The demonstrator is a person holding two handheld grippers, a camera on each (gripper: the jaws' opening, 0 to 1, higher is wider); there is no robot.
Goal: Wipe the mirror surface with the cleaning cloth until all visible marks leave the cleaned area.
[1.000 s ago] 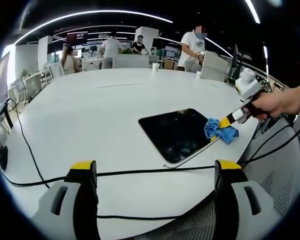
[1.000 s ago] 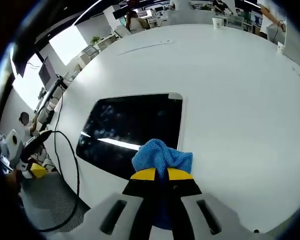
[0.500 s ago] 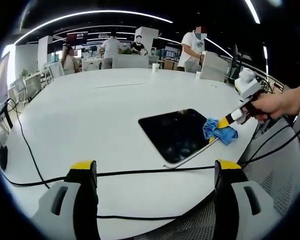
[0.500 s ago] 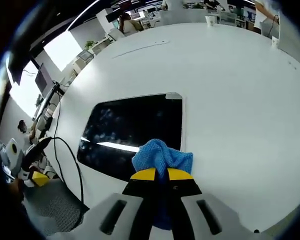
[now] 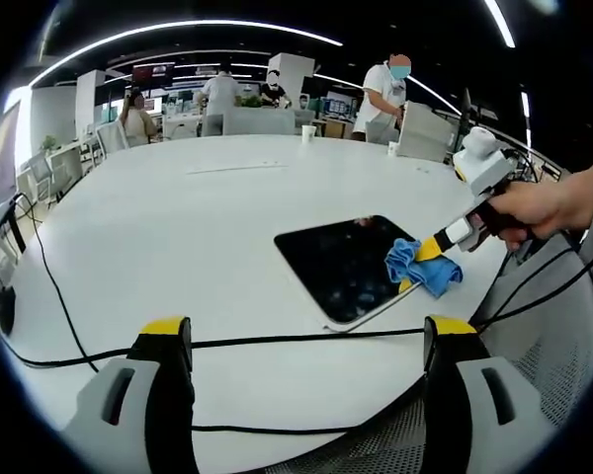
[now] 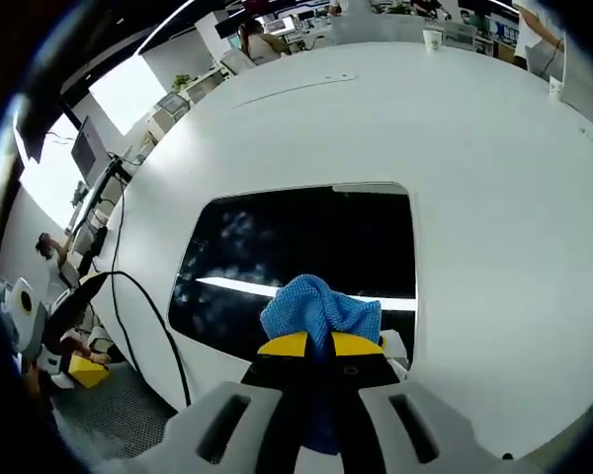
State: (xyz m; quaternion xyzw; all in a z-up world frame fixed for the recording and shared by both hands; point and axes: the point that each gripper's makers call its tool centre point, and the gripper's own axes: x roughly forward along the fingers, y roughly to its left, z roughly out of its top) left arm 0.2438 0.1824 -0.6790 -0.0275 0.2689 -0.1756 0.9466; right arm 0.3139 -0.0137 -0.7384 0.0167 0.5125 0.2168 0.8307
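A dark rectangular mirror (image 5: pixel 348 265) (image 6: pixel 296 252) lies flat on the white table (image 5: pixel 178 227), faint smudges speckling its surface. A blue cleaning cloth (image 5: pixel 415 265) (image 6: pixel 321 308) rests on the mirror's near right edge, and my right gripper (image 6: pixel 319 346) (image 5: pixel 437 242) is shut on it. A person's hand holds that gripper in the left gripper view. My left gripper (image 5: pixel 306 331) hangs open near the table's front edge, well short of the mirror, with nothing between its fingers (image 5: pixel 166 341).
Black cables (image 5: pixel 277 341) run across the table's near edge. A paper cup (image 5: pixel 307 130) and a white box (image 5: pixel 422 128) stand at the far side, where several people (image 5: pixel 381 94) are. Mesh chair seats (image 5: pixel 544 336) are beside the table.
The right gripper has slid the blue cloth from the mirror's edge further onto the glass. The left gripper has stayed still.
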